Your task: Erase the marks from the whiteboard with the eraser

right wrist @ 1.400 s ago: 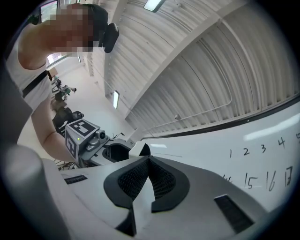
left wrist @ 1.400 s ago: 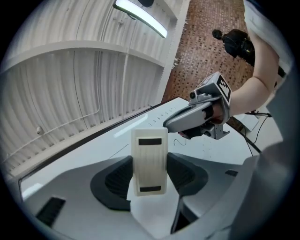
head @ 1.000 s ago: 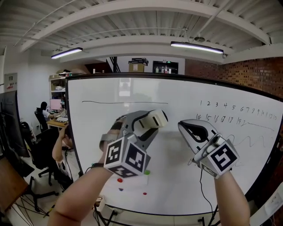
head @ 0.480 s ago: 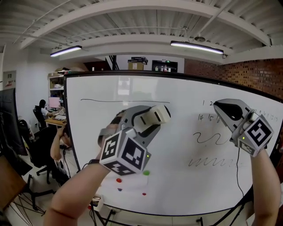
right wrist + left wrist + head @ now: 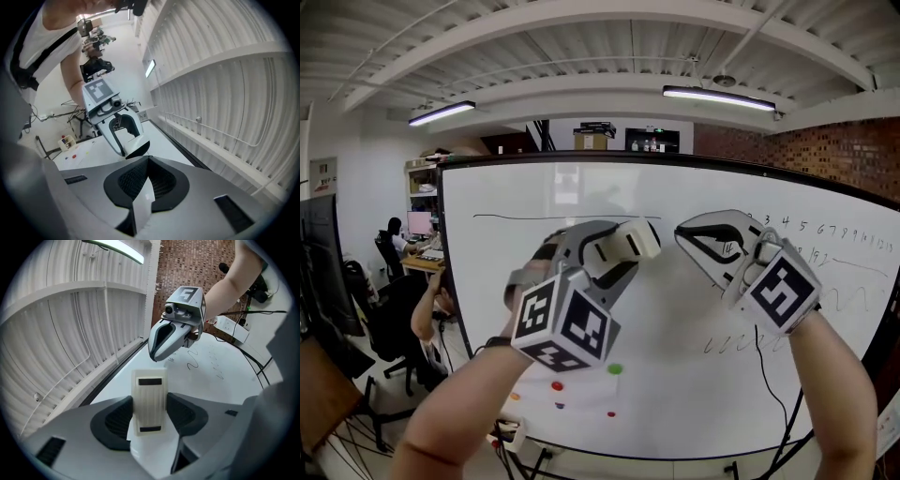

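Observation:
The whiteboard (image 5: 516, 291) fills the head view. It carries a long thin line (image 5: 562, 218) at upper left, rows of numbers (image 5: 825, 230) at upper right, and squiggles (image 5: 741, 343) below them. My left gripper (image 5: 630, 242) is shut on a cream eraser (image 5: 623, 244) in front of the board's middle. In the left gripper view the eraser (image 5: 149, 401) stands upright between the jaws. My right gripper (image 5: 682, 234) is shut and holds nothing, just right of the eraser and over the left end of the numbers. Its jaws (image 5: 148, 161) meet at the tips.
Small coloured magnets, green (image 5: 615, 369) and red (image 5: 557, 385), dot the board's lower part. A black cable (image 5: 766, 384) hangs across the board at the right. A person sits at a desk (image 5: 392, 244) left of the board. A brick wall (image 5: 825, 155) is at the right.
My right gripper rose and swung out to the right, then came back left, and now sits close beside the eraser. The left gripper with the eraser has hardly moved.

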`<state>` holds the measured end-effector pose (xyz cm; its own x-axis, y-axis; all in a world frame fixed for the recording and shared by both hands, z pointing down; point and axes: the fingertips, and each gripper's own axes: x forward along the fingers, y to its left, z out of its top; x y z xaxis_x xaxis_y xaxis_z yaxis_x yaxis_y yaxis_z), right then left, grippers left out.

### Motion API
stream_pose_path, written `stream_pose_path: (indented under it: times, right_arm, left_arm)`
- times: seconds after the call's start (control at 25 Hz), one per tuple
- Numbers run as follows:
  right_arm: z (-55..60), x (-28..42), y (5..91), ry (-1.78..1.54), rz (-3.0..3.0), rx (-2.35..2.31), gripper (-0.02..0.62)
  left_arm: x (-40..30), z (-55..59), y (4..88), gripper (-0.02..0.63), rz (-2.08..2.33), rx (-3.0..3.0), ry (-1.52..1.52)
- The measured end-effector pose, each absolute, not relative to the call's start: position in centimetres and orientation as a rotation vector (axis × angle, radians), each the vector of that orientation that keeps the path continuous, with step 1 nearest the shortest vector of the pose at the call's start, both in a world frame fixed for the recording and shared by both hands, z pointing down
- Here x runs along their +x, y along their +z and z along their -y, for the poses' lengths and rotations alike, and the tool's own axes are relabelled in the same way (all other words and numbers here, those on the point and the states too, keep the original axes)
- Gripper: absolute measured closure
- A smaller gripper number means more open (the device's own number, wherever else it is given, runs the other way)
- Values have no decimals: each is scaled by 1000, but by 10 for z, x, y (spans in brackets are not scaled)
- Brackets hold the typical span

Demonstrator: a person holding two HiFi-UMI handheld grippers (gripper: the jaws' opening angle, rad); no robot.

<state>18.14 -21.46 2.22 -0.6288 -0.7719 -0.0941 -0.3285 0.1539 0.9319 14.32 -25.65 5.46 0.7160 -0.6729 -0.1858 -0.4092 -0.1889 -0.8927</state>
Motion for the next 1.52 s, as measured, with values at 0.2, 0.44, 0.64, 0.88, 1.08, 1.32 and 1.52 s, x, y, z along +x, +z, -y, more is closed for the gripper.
stream_pose_path:
  times: [0.2,0.44,0.64,0.88,1.08,1.32,1.52]
  right_arm:
    - [206,174,-13,-1494,2202,1095,581]
    - [213,192,-48,-1510,2257,1116,581]
    - [225,192,-61,-1490,2397,1126,581]
    - [232,188,-50,-1423,2468,1091,581]
    - [234,198,-50,-1411,2470,1118,581]
    - [236,196,-37,-1450,2296,1116,581]
    - [197,205,-63,-1545,2151,1164,581]
  left_arm:
    - [140,261,53,347,-855,-1806,-299]
    - [134,264,55,348,-853,-1812,-324]
    - [133,270,51,347,-846,-1780,-354]
    - [133,270,46,347,-831,-1775,-354]
    - [134,271,44,348,-817,-1742,-363]
    - [112,279,38,347,-814,-1778,-326]
    - [126,278,45,348,-774,-1789,-306]
